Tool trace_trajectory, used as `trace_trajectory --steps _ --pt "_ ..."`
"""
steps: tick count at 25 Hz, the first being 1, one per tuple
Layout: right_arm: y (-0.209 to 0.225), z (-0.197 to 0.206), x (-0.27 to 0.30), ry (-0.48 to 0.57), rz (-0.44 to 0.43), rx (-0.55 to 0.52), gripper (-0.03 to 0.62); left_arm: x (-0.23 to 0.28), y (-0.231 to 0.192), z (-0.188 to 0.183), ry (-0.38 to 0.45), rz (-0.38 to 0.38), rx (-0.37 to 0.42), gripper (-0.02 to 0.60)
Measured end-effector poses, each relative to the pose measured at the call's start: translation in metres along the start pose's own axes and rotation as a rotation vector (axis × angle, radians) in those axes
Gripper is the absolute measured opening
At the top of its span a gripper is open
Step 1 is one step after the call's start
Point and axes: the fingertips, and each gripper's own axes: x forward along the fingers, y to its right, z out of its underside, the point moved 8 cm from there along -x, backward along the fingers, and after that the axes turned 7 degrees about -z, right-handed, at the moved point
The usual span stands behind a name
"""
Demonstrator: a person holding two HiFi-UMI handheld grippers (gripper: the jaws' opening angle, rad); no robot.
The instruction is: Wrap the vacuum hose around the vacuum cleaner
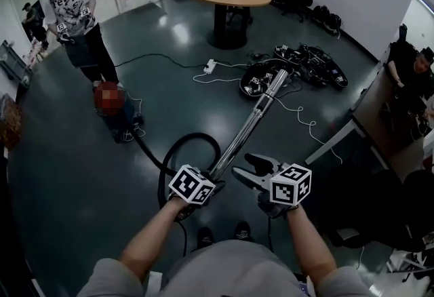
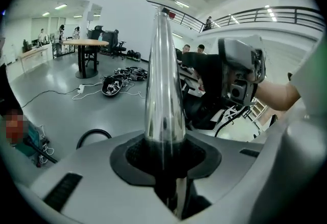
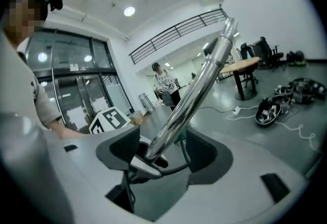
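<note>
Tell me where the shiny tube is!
Head view, centre: the shiny tube slants up from the left gripper clamping its lower end, the open right gripper beside it.

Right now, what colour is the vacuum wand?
Shiny silver wand, clearest in the left gripper view.

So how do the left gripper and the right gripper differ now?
The left gripper is closed on the metal tube; the right gripper stands open. The left gripper holds the tube; the right gripper holds nothing and does not touch it. Both are at the tube's lower end.
</note>
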Motion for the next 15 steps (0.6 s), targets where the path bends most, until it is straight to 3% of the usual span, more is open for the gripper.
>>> trace_trajectory --steps 6,15 --pt "0.005 0.006 0.048 0.073 -0.059 0.183 0.272 -0.017 -0.001 0.007 0.054 -0.005 -0.025 0.129" --pt "-0.023 0.009 0.109 0.12 -0.164 0.199 0.27 -0.044 0.003 0.02 0.109 0.018 -0.025 0.129"
